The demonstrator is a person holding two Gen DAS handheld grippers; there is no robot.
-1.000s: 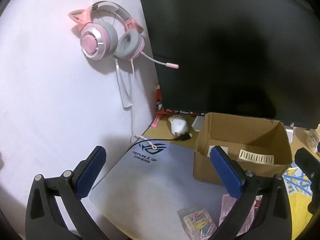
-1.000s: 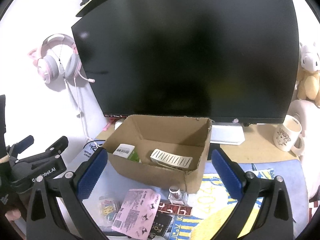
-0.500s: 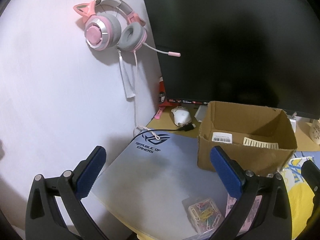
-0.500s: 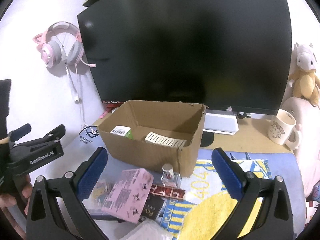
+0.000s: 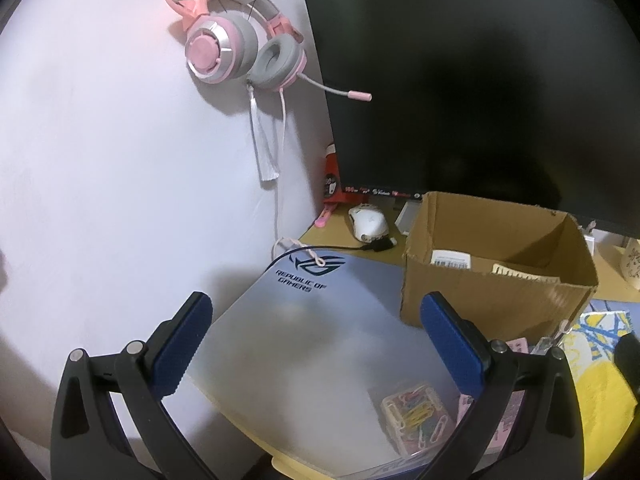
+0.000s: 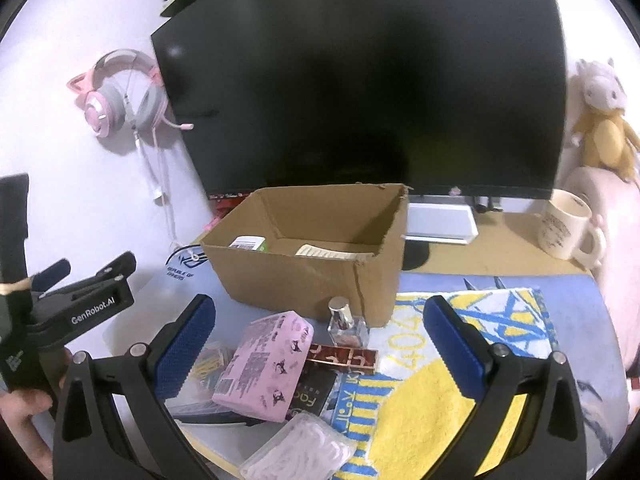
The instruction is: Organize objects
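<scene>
both grippers hover spread wide and empty above the desk: the right gripper (image 6: 318, 344) with its ribbed blue pads (image 6: 184, 344) over a heap of small things, the left gripper (image 5: 320, 340) over the smooth grey mouse mat (image 5: 304, 336). in the heap lie a pink printed carton (image 6: 266, 368), a square glass perfume bottle (image 6: 347, 326) with a shiny metal cap, a flat red-and-gold case (image 6: 344, 356), a clear box of coloured paper clips (image 5: 418, 414) and a clear tub of white picks (image 6: 300, 450). just behind stands the open corrugated cardboard box (image 6: 316, 276), its front corner torn, holding a barcoded pack (image 6: 246, 243) and a ridged cream piece (image 6: 326, 253). a fuzzy yellow-and-blue towel (image 6: 432, 392) spreads to the right. beyond are the black monitor (image 6: 360, 80), a cream mug (image 6: 564, 224) and pink cat-ear headphones (image 5: 240, 54) on the wall.
</scene>
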